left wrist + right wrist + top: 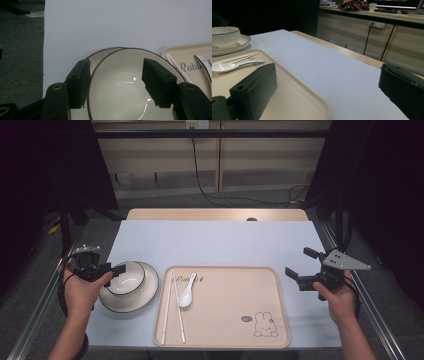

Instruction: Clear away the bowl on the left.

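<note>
A white bowl (pixel 125 277) with a dark rim sits on a matching plate (pixel 145 295) at the table's left. My left gripper (pixel 119 269) reaches over the bowl's left side. In the left gripper view its jaws straddle the bowl (pixel 120 92) rim, one outside over the plate (pixel 100 53), one inside, with a gap at the inner pad, so the left gripper (pixel 115 61) is open. A white spoon (pixel 186 292) and a pair of chopsticks (pixel 170 310) lie on the beige tray (pixel 225 320). My right gripper (pixel 299 262) hovers open to the right of the tray, nothing between its fingers.
The tray (pixel 294 100) carries a rabbit drawing (pixel 265 325) at its front right. The pale blue table (pixel 215 242) stretches behind the tray. Metal rails run along both table sides. A wooden board and a cable lie beyond the far edge.
</note>
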### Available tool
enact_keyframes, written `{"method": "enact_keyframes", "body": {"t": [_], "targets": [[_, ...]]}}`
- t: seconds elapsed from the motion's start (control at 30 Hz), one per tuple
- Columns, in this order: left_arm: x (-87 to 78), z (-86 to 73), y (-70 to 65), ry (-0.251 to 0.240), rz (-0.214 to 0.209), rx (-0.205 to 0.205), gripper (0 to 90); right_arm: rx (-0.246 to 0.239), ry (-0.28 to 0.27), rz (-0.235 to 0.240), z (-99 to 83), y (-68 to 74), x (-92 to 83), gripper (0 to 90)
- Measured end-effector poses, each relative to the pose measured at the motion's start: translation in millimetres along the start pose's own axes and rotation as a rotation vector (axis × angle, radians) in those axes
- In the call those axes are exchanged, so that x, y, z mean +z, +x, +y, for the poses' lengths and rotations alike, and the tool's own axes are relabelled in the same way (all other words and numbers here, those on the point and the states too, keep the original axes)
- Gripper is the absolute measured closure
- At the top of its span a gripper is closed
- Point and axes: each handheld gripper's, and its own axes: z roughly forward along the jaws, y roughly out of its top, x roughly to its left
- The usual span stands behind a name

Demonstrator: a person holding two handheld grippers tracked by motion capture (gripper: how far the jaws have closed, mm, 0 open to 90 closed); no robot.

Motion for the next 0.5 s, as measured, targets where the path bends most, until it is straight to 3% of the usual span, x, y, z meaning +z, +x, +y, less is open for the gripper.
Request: {"method": "enact_keyframes", "body": {"t": [0.33, 0.4, 0.5], "targets": [[4.3, -8.5, 7.6, 0.034, -0.002, -0.033, 50.9, -0.002, 0.001, -0.006, 0.2, -0.4, -0.6, 1.1], [5.0, -9.0, 7.0, 0.025, -0.001, -0.062, 53.0, -0.003, 0.0, -0.005, 0.2, -0.7, -0.8, 1.1], [5.2, -10.3, 9.4, 0.035, -0.002, -0.056, 55.0, -0.002, 0.0, -0.006, 0.4, -0.7, -1.0, 1.1]]}}
